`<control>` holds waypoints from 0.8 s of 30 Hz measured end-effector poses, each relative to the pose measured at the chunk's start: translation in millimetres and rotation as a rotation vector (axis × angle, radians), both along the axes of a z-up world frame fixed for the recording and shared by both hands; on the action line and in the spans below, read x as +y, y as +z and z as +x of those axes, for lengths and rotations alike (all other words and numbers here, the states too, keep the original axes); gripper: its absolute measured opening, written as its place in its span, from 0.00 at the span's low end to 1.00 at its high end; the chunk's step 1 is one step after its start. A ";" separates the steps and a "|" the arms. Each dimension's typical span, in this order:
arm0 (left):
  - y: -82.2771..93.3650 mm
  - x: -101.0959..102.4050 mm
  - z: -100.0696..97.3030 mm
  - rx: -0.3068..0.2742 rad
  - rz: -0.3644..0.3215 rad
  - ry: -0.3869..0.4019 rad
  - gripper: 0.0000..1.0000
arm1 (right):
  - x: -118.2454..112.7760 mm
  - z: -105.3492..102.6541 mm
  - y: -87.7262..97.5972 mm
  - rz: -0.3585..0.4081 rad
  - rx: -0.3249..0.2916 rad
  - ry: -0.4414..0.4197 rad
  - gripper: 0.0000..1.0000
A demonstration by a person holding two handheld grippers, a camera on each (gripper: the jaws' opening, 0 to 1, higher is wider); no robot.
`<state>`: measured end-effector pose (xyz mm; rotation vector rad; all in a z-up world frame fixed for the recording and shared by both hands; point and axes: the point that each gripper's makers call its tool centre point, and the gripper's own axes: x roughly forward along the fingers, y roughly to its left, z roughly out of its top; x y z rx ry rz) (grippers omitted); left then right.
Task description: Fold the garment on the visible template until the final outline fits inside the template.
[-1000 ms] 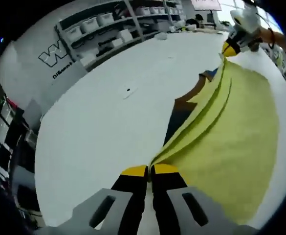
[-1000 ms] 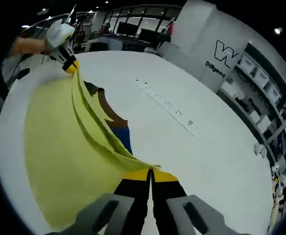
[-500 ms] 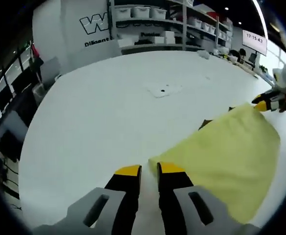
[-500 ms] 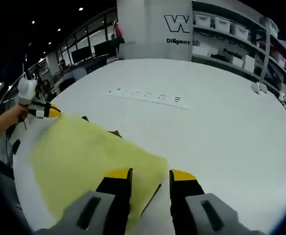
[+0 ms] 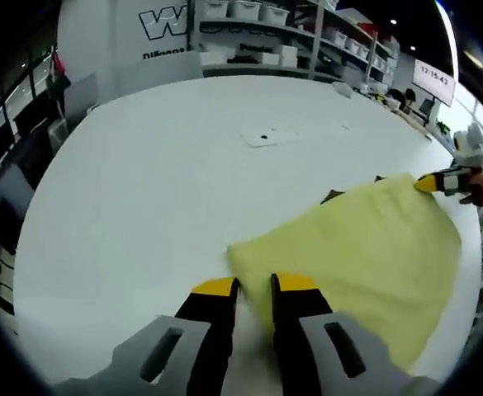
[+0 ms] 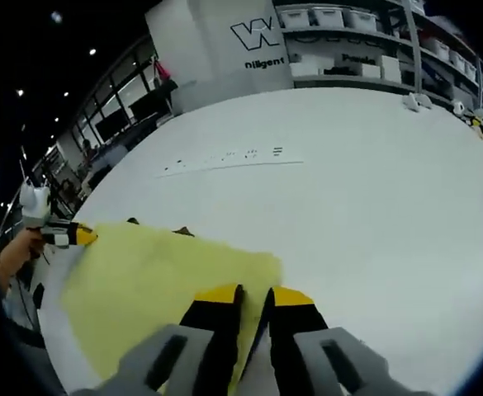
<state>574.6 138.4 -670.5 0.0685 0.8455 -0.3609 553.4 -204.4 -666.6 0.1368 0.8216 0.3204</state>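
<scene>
Lowered since a second ago: yellow garment (image 5: 365, 247), then hanging, now flat on the white table (image 5: 142, 190).
My left gripper (image 5: 253, 289) and right gripper (image 6: 252, 295): jaws slightly parted, one corner each between them.

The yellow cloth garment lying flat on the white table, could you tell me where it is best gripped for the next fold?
I would grip the yellow cloth garment at its two near corners, coming in low from the table edge. It lies flat, so only its thin edges offer a pinch. The left tongs and right tongs already sit there.
</scene>
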 end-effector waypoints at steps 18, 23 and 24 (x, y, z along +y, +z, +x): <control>62.3 1.6 11.3 -0.236 -0.001 -0.036 0.05 | -4.9 7.7 49.8 -0.027 -0.151 -0.028 0.00; 59.4 -0.9 34.5 -0.250 -0.115 0.050 0.05 | -15.3 19.1 47.9 0.009 -0.177 -0.105 0.00; 54.0 1.6 38.1 -0.244 -0.106 0.063 0.05 | -18.3 21.6 41.6 0.003 -0.165 -0.119 0.00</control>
